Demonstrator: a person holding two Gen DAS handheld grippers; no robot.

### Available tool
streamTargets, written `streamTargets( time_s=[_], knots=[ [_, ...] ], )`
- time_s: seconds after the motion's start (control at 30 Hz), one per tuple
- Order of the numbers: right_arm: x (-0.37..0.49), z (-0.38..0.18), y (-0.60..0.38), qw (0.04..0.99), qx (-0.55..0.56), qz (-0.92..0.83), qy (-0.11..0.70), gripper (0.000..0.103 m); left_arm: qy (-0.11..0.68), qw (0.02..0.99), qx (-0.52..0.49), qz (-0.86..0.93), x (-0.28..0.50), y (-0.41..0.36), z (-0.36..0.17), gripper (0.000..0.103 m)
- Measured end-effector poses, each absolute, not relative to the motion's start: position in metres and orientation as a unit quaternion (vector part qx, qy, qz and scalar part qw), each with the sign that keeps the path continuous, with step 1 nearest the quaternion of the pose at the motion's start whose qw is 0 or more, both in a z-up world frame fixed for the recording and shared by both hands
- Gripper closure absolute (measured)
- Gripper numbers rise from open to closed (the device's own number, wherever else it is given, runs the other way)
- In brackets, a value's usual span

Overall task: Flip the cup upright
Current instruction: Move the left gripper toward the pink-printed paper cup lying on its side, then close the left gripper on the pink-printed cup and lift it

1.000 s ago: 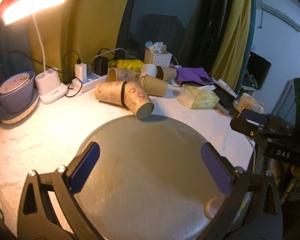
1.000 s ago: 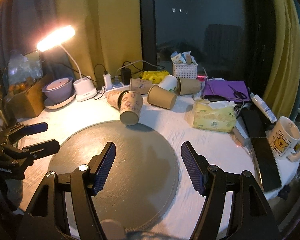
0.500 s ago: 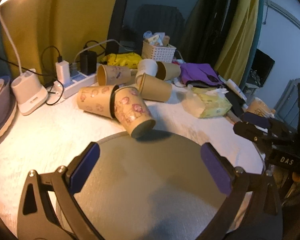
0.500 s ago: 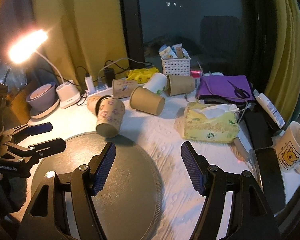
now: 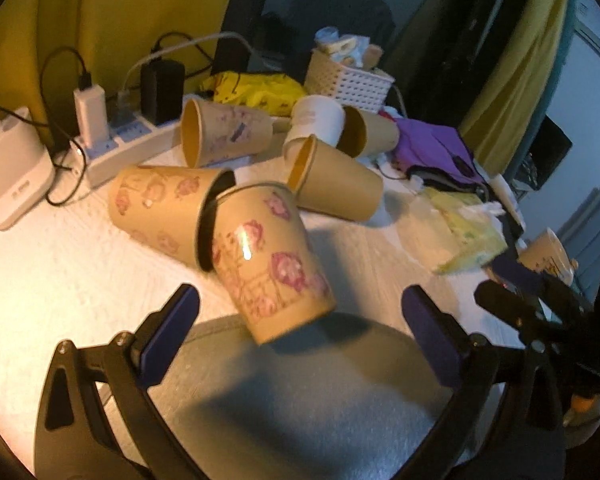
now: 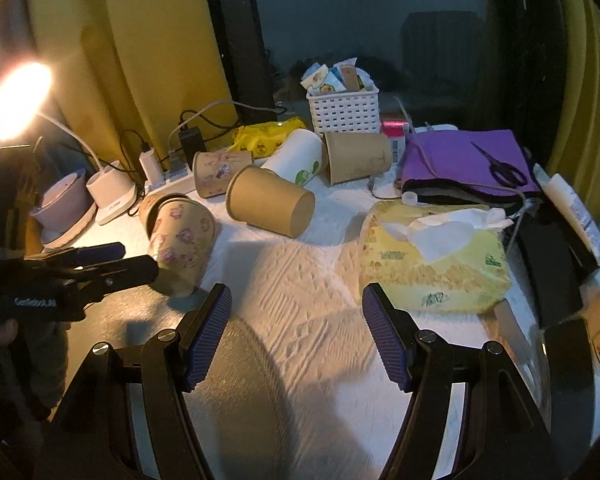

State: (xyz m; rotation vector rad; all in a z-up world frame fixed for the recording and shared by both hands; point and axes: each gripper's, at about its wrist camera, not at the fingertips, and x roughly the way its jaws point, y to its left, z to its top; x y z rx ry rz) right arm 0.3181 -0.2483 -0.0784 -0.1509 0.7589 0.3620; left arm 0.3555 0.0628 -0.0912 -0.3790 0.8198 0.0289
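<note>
Several paper cups lie tipped over on the white table. The nearest is a tan cup with pink flowers (image 5: 266, 258), base toward me, at the far edge of a round grey mat (image 5: 300, 408); it also shows in the right wrist view (image 6: 182, 242). My left gripper (image 5: 296, 332) is open, its fingers either side of this cup's base, just short of it; it shows from the side in the right wrist view (image 6: 96, 262). A plain brown cup (image 6: 270, 206) lies beyond. My right gripper (image 6: 296, 334) is open and empty over bare table.
A yellow tissue pack (image 6: 432, 258) lies right of centre. A power strip with chargers (image 5: 112, 148), a white basket (image 6: 344, 110), a purple cloth with scissors (image 6: 464, 164) and a lit desk lamp (image 6: 16, 100) line the back. A mug (image 5: 546, 250) stands at right.
Both grippers moved forward toward the cups. The flowered cup now sits between the left gripper's open fingers. The right gripper shifted right, off the mat.
</note>
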Motion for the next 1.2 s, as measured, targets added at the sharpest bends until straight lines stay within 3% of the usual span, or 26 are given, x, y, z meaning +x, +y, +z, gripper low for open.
streamTargets(
  time_s=[0.27,0.3,0.43,1.2],
  knots=[
    [0.341,-0.089,-0.252,0.905,-0.067,0.178,0.379,0.032,0.423,0.879,-0.218,0.013,0.385,0.065,-0.116,0.005],
    [0.342,-0.09,-0.252,0.905,-0.068,0.179,0.38,0.032,0.424,0.88,-0.215,0.011,0.388,0.064,-0.117,0.009],
    [0.346,-0.094,-0.253,0.903,-0.066,0.18,0.385,0.032,0.435,0.874,-0.217,0.009,0.394,0.063,-0.122,0.041],
    [0.283,-0.057,-0.238,0.915,-0.069,0.18,0.356,0.032,0.365,0.913,-0.178,-0.03,0.304,0.04,-0.065,0.041]
  ],
)
